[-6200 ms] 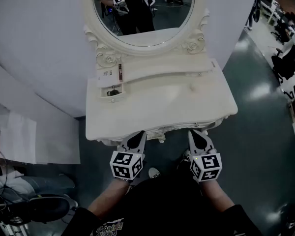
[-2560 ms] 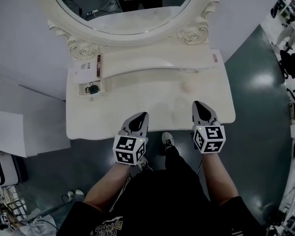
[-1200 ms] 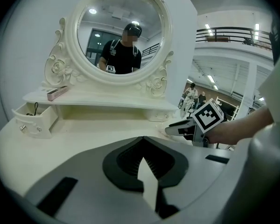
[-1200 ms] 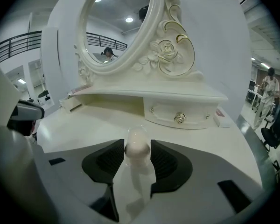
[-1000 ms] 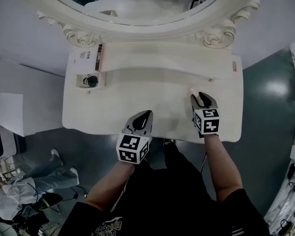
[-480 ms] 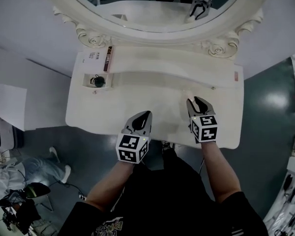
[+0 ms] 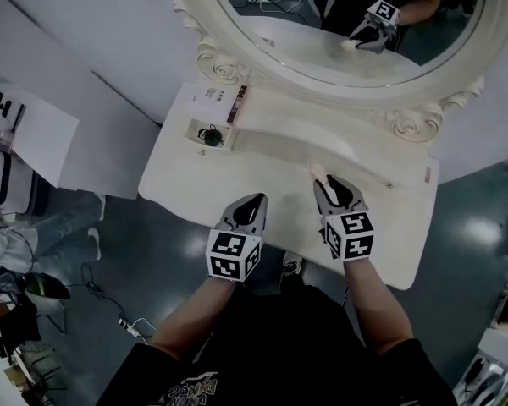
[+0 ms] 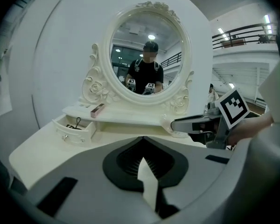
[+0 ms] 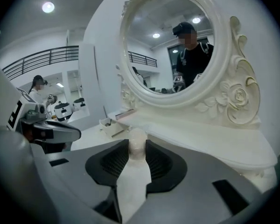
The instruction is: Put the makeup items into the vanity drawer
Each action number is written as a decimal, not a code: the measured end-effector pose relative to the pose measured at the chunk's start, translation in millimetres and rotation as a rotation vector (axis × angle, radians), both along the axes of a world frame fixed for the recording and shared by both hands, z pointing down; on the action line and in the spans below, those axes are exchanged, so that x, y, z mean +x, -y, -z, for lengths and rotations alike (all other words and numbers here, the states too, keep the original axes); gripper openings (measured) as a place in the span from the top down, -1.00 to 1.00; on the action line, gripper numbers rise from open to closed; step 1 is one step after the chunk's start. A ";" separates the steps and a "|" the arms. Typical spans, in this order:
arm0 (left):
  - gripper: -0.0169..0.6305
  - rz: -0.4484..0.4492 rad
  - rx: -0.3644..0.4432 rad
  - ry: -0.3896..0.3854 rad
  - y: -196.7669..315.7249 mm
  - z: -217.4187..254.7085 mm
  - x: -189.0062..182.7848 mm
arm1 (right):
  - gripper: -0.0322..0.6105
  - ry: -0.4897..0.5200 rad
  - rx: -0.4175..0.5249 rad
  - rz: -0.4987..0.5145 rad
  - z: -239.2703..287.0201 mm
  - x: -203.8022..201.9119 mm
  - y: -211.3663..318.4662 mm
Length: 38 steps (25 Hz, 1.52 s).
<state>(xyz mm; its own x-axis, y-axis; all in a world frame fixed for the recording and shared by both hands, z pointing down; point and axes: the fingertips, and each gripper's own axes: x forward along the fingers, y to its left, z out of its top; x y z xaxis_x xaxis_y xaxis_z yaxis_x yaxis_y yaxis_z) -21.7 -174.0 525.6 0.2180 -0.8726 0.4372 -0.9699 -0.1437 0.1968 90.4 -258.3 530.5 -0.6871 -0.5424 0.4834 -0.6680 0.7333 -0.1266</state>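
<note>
Our right gripper (image 7: 327,186) is clamped on a pale, round-ended makeup item (image 9: 136,146), held above the vanity top (image 7: 186,184), we judge for carrying to the small open drawer (image 8: 72,130) at the far left. That drawer holds one dark looped thing (image 8: 77,122). Our left gripper (image 7: 252,201) hovers closed and empty, out of the way.

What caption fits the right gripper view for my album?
The right gripper pinches a small cream, round-topped makeup item in front of the ornate white oval mirror.
</note>
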 end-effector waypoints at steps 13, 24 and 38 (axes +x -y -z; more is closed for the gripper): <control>0.92 0.245 0.053 0.056 -37.9 38.3 -76.0 | 0.49 0.086 0.053 0.304 50.4 -120.4 -33.7; 0.92 0.347 0.052 0.070 -49.3 44.6 -119.2 | 0.49 0.105 0.068 0.422 60.2 -177.8 -45.8; 0.92 0.243 0.042 0.051 -29.9 32.8 -190.0 | 0.49 0.042 0.071 0.357 42.0 -254.1 -29.3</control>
<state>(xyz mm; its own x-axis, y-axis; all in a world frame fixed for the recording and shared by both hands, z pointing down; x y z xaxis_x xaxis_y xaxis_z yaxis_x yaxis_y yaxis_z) -211.7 -144.1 492.8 -0.0217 -0.9144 0.4041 -0.9855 0.0876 0.1452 -163.7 -229.0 488.5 -0.8578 -0.2960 0.4202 -0.3637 0.9272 -0.0892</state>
